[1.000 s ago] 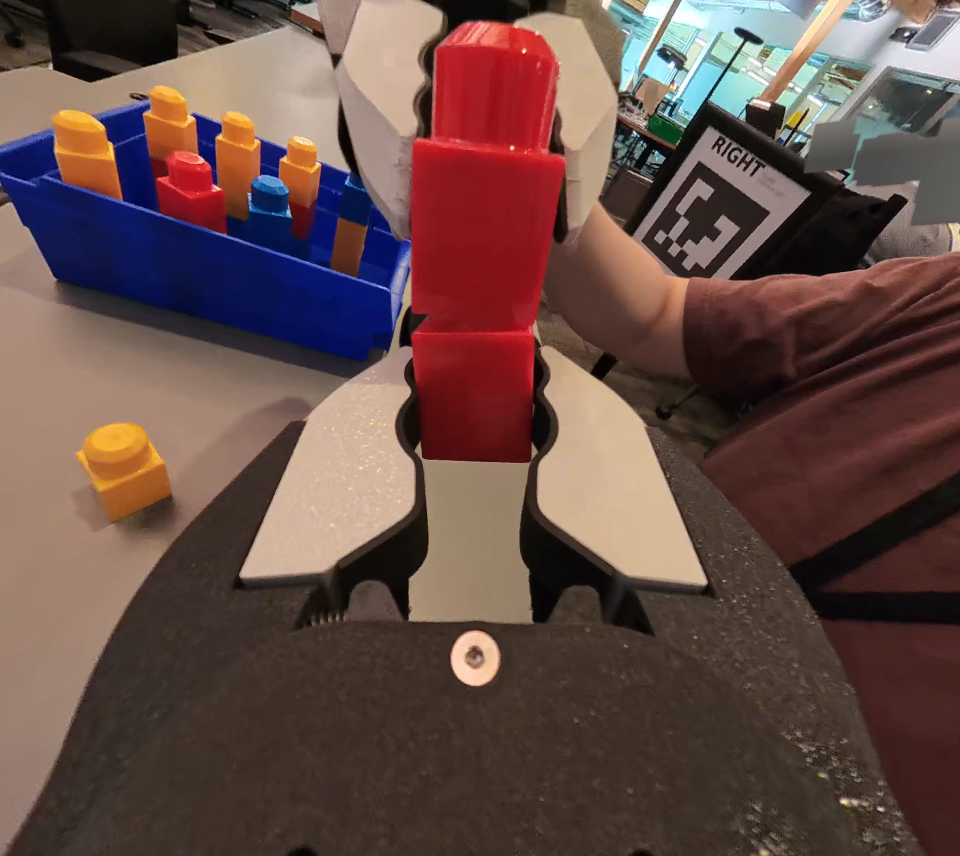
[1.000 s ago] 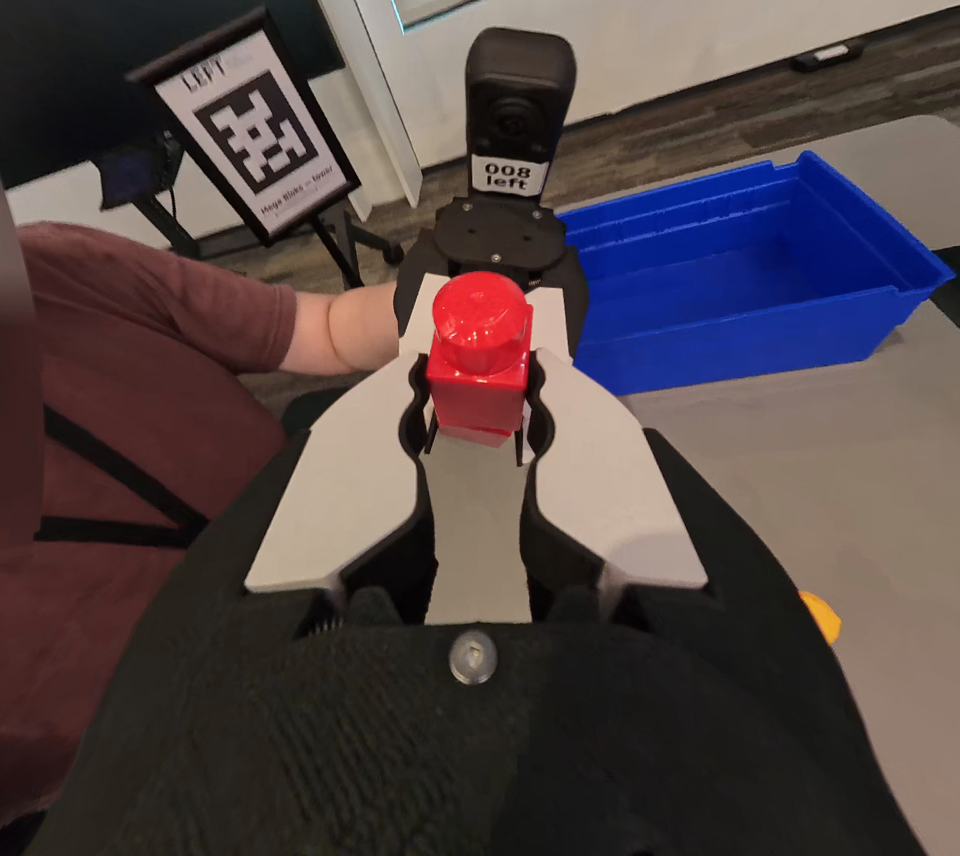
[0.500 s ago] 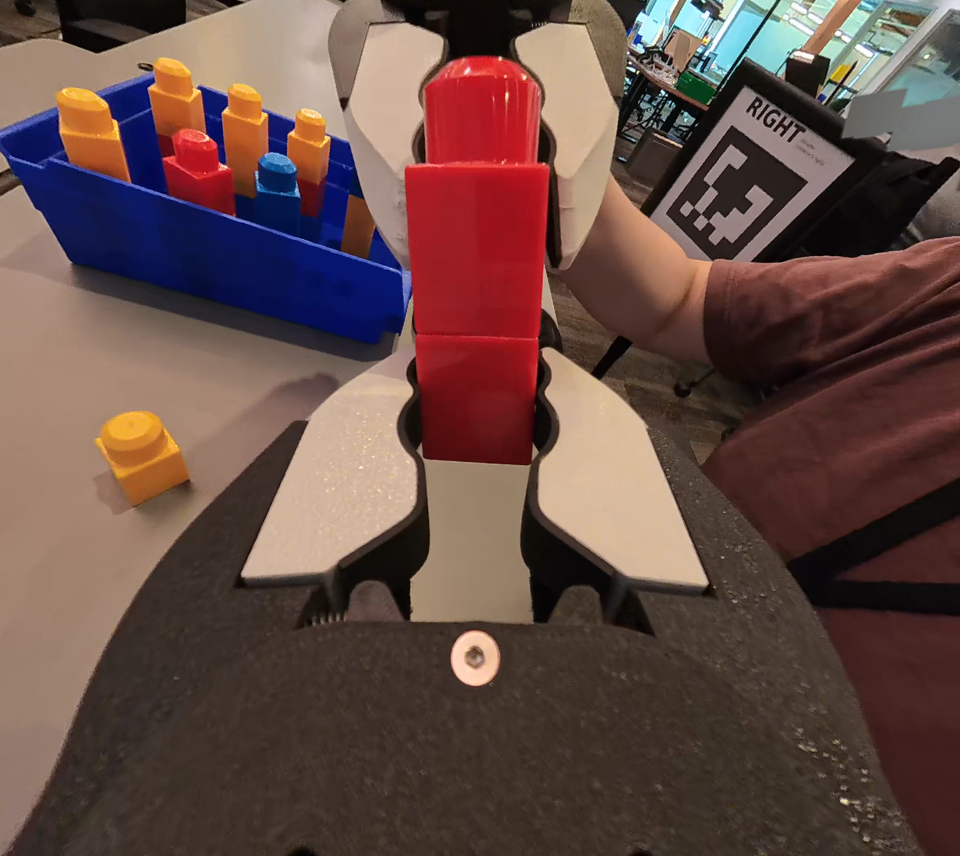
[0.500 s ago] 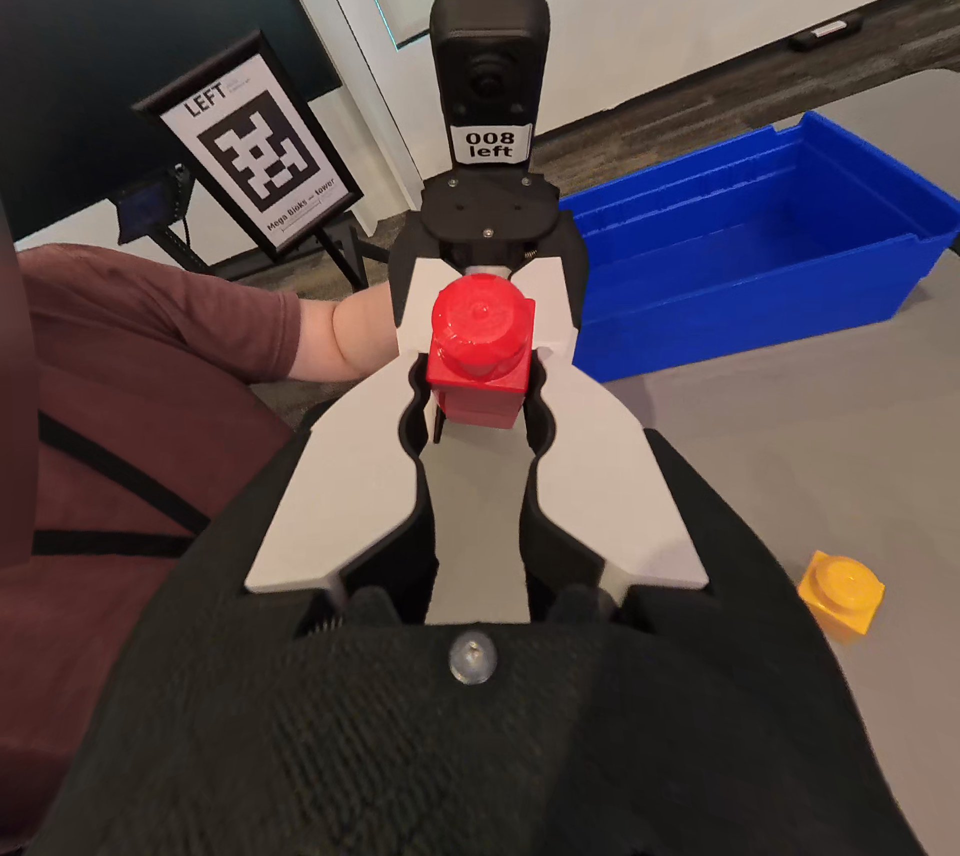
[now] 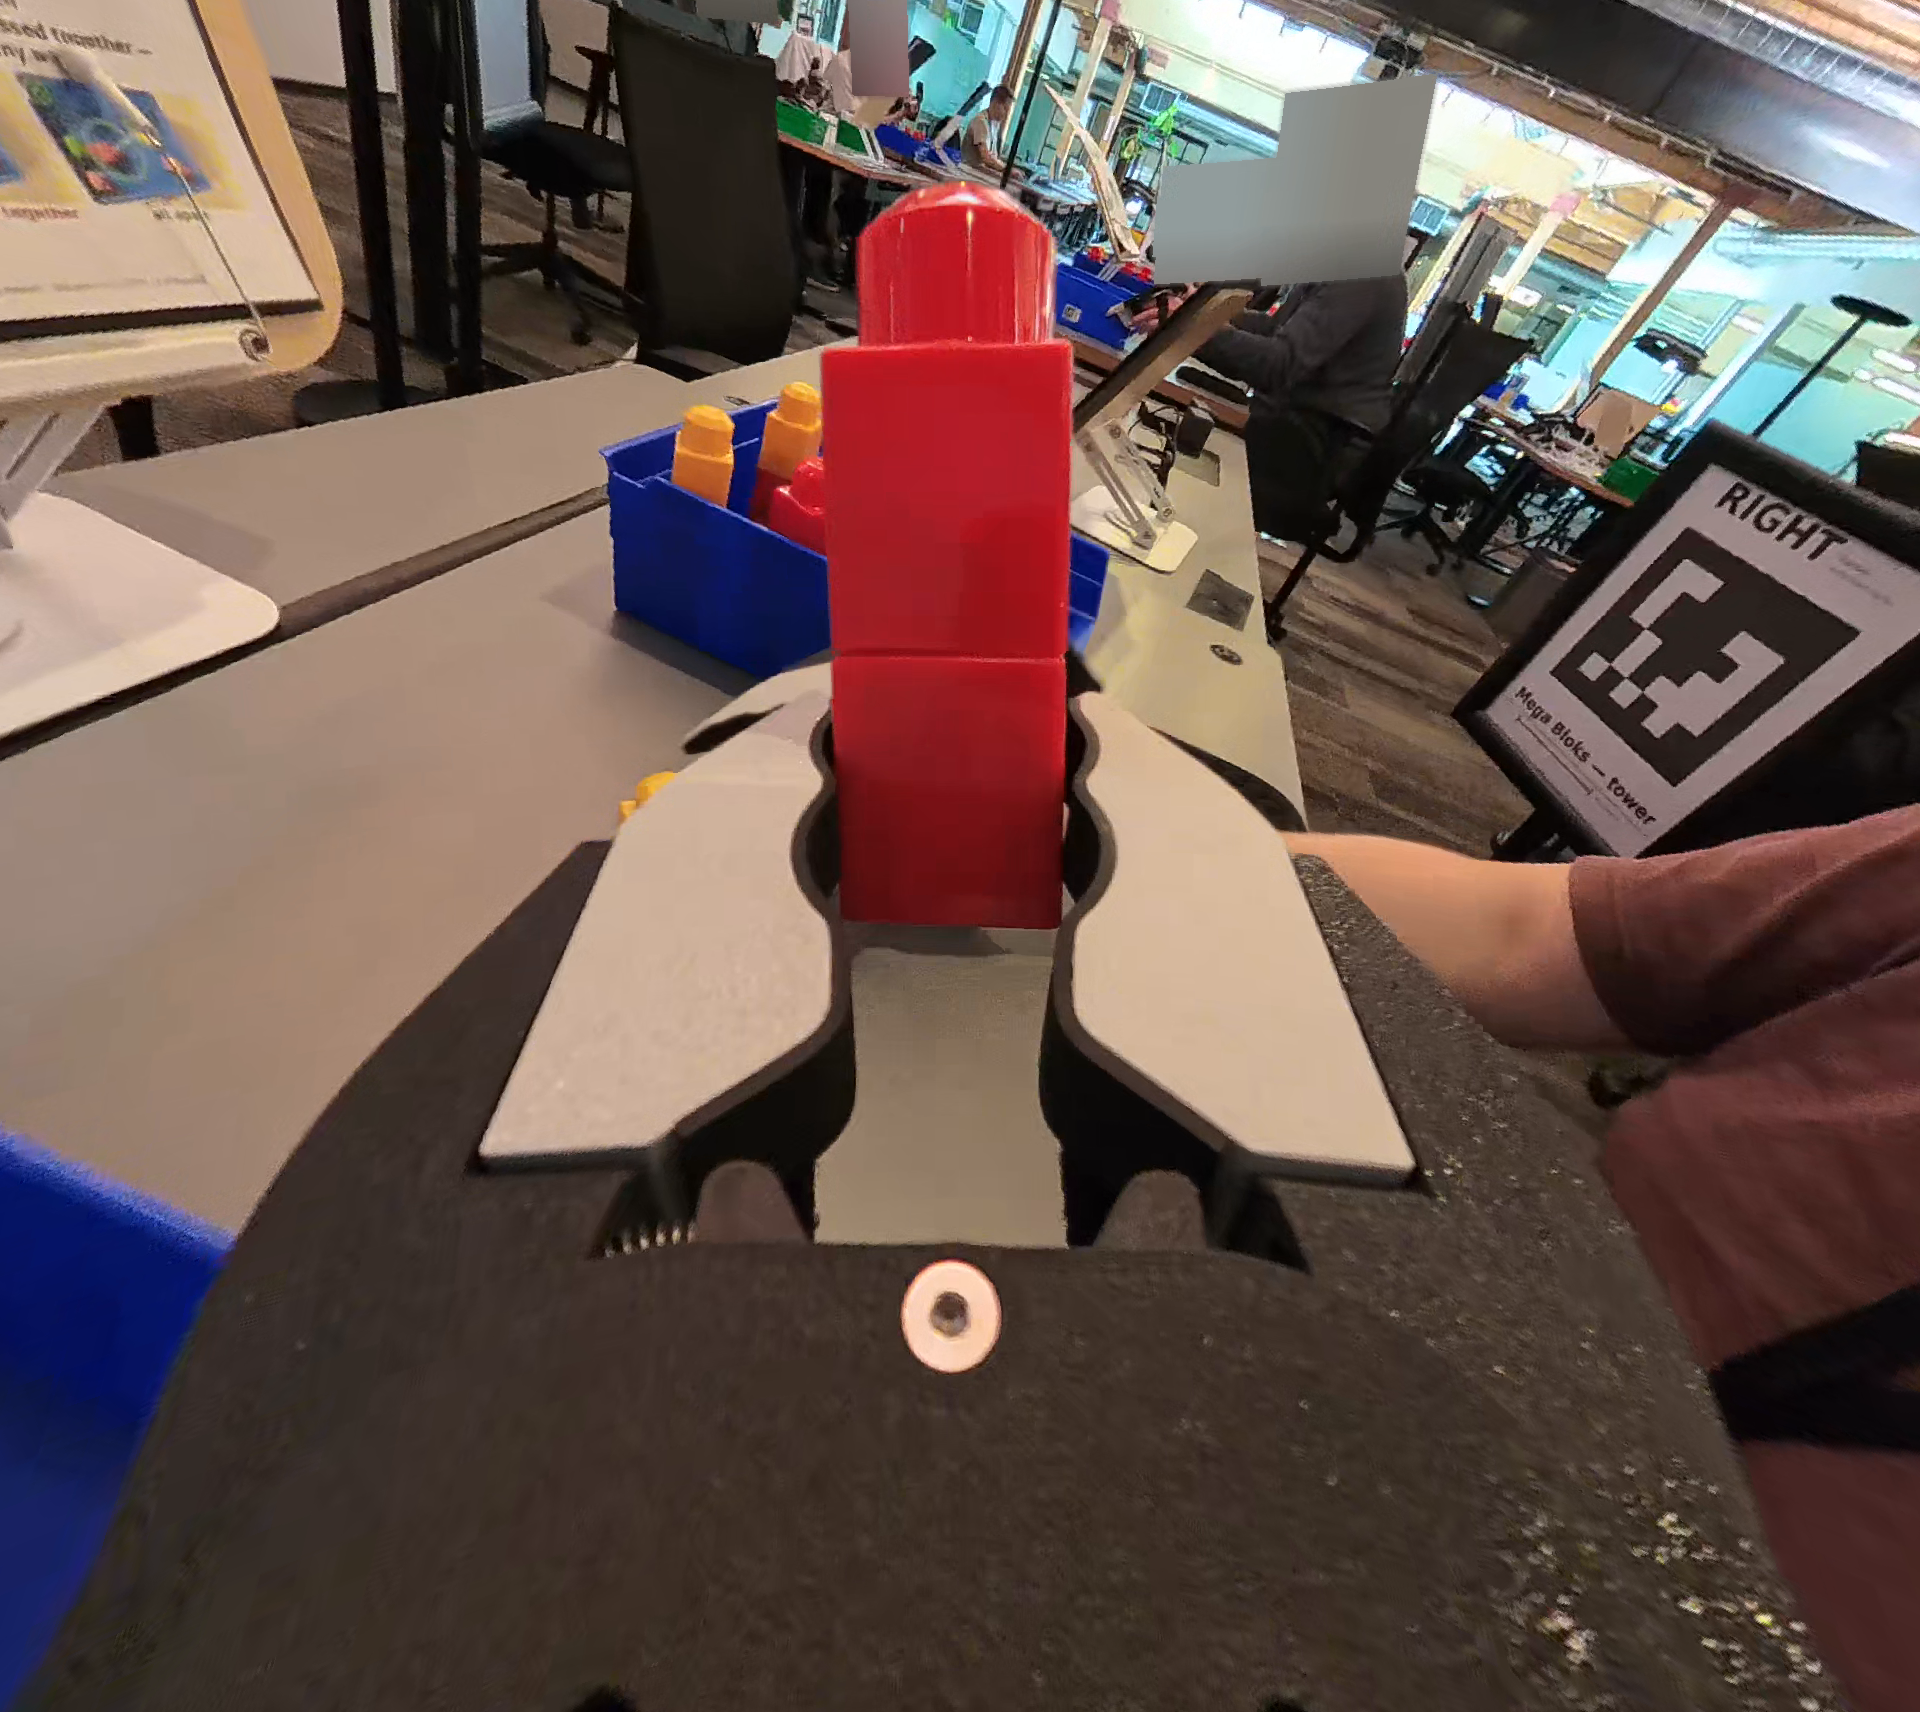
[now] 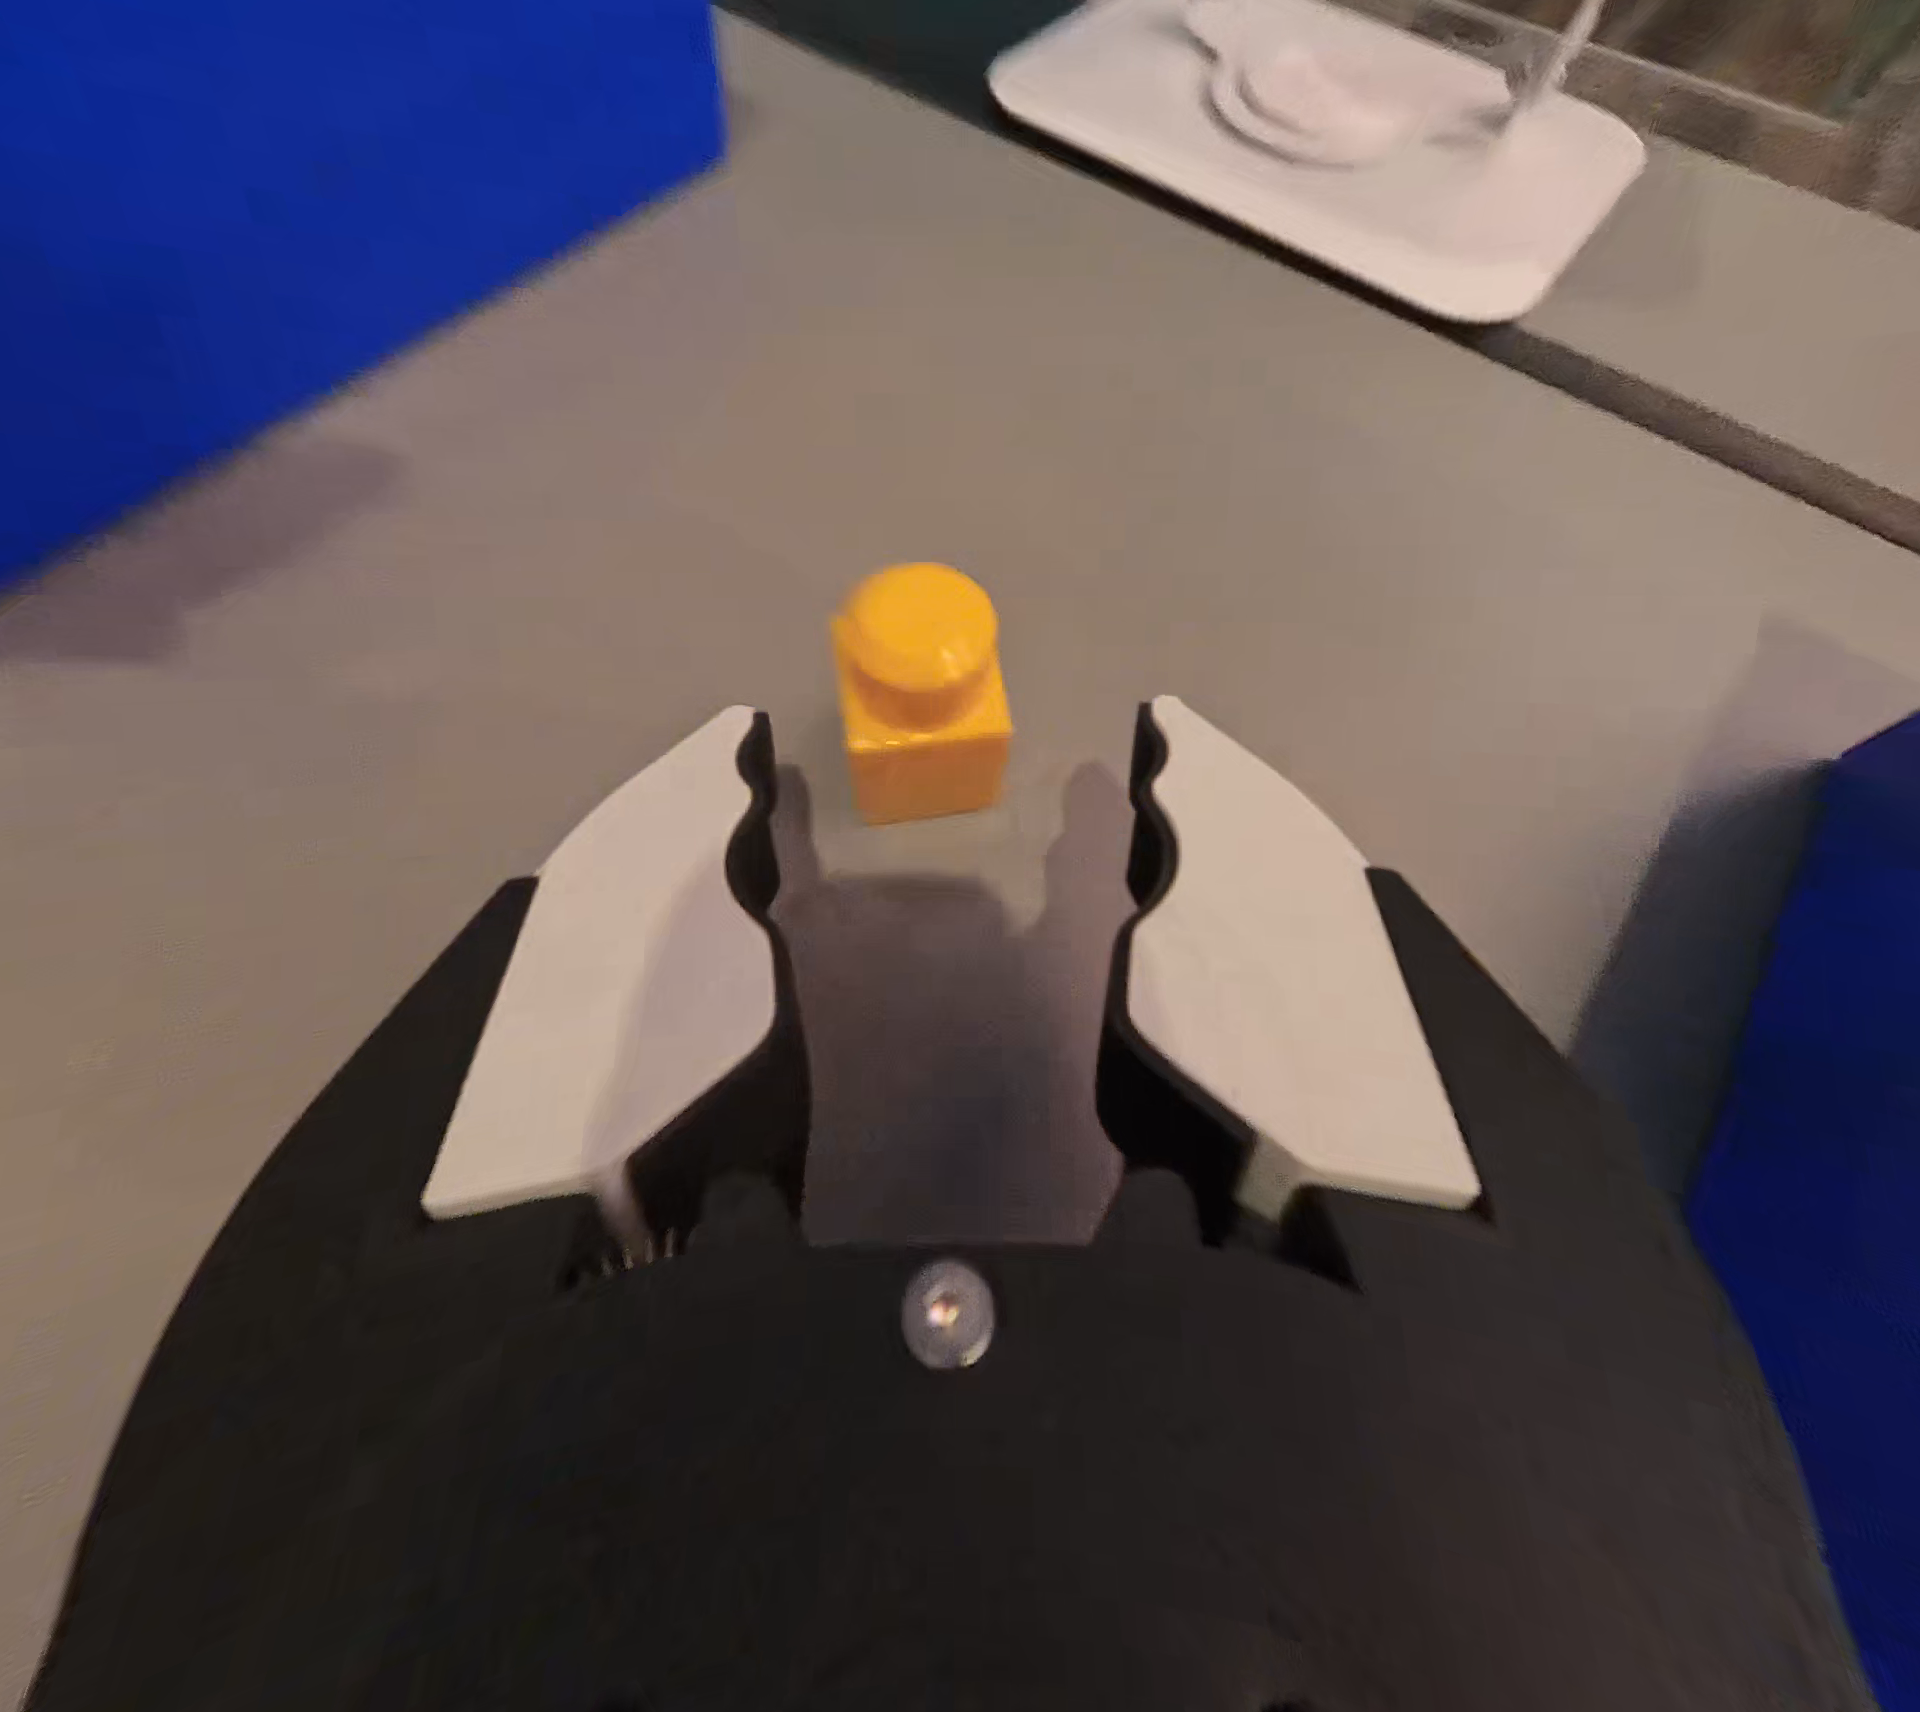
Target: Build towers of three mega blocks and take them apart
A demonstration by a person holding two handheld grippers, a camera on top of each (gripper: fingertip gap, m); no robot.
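Observation:
My left gripper (image 5: 948, 789) is shut on the bottom block of a red stack (image 5: 948, 540) of two mega blocks and holds it upright above the grey table (image 5: 312, 779). My right gripper (image 6: 948, 779) is open and empty, low over the table (image 6: 520, 582). A single yellow block (image 6: 923, 694) stands on the table between and just ahead of its fingertips, touching neither pad. A corner of that yellow block (image 5: 642, 792) peeks out beside my left finger.
A blue bin (image 5: 707, 566) with several yellow, red and blue towers stands behind the red stack. Another blue bin (image 6: 312, 104) is at the upper left of the right view, a blue edge (image 6: 1829, 1143) at its right. A white stand base (image 6: 1320, 166) lies beyond. Spacing between my two grippers at the tips: around 25 cm.
My right gripper let go of the red stack's top block, opened wide and swung away down to the yellow block on the table. My left gripper still holds the red stack and has turned.

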